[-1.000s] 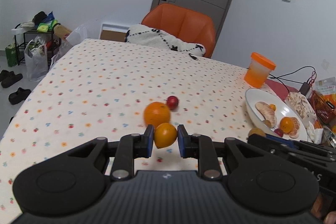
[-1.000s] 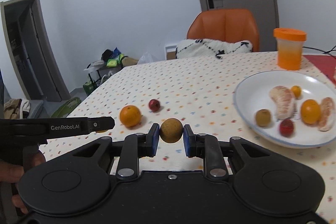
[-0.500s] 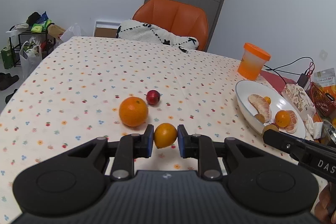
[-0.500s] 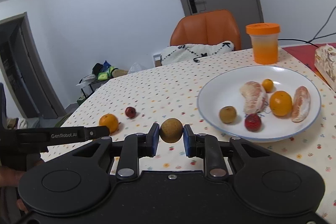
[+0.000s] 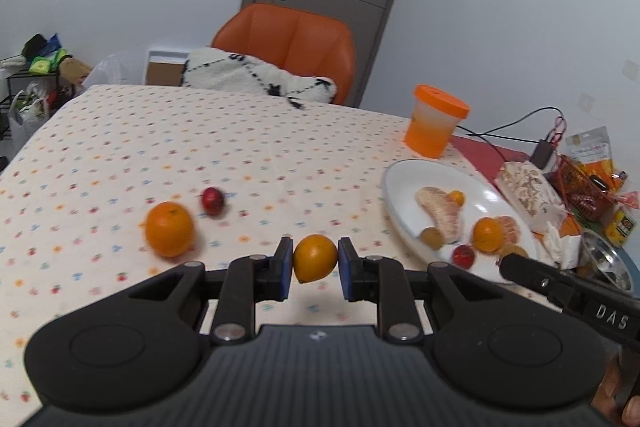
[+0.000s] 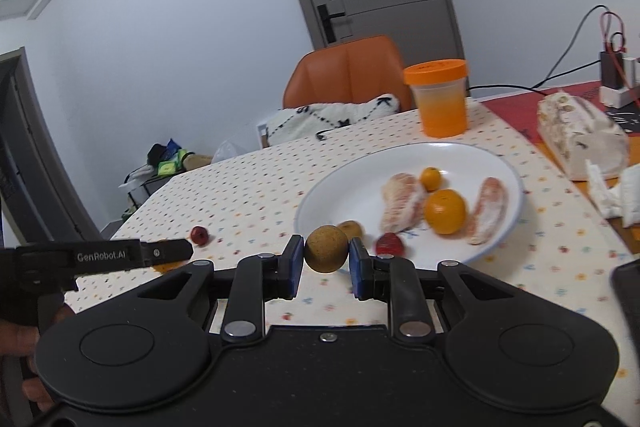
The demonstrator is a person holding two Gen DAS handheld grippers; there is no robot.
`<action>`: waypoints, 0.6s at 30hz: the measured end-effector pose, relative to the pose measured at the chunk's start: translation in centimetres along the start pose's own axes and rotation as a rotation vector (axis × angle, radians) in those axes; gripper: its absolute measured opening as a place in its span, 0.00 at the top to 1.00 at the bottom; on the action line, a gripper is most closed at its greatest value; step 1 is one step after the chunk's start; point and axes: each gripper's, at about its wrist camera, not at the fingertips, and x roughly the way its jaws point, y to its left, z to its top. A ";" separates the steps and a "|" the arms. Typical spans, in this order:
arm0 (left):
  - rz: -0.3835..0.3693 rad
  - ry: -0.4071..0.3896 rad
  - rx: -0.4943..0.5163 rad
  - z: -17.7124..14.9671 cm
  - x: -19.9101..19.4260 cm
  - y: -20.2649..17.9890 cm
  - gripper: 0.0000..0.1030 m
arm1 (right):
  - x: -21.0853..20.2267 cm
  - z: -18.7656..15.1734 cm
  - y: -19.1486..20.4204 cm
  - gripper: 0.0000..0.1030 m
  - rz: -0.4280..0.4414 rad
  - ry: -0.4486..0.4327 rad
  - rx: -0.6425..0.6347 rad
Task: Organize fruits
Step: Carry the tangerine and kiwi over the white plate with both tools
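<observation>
My left gripper point(image 5: 314, 263) is shut on a small orange citrus fruit point(image 5: 315, 258), held above the dotted tablecloth. My right gripper point(image 6: 325, 259) is shut on a round brown fruit point(image 6: 326, 247), just short of the near rim of the white plate point(image 6: 460, 151). The plate holds peeled citrus segments point(image 6: 402, 201), a small orange point(image 6: 445, 211), a tiny orange point(image 6: 431, 178), a brown fruit point(image 6: 351, 227) and a red fruit point(image 6: 389, 244). On the cloth to the left lie a big orange point(image 5: 169, 229) and a small red fruit point(image 5: 212, 200).
An orange-lidded cup point(image 5: 435, 121) stands behind the plate point(image 5: 404, 175). Wrapped snacks point(image 5: 528, 189), cables and a metal bowl point(image 5: 606, 263) crowd the right side. An orange chair point(image 5: 288, 43) with a white blanket sits at the far edge. A person's hand point(image 6: 24, 343) holds the left gripper's handle.
Both grippers have swung right toward the plate with their fruits still held. The plate looms larger in the right view; the big orange has slid left in the left view.
</observation>
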 end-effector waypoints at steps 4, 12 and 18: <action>-0.032 -0.006 0.018 0.3 0.9 -1.9 0.79 | -0.9 0.2 -1.5 0.78 -0.027 -0.018 0.006; -0.116 0.002 0.049 0.4 3.3 -5.7 0.79 | -1.9 0.5 -4.3 0.78 -0.080 -0.042 0.029; -0.140 0.026 0.067 0.5 5.1 -7.5 0.79 | -1.3 0.4 -5.9 0.78 -0.085 -0.045 0.061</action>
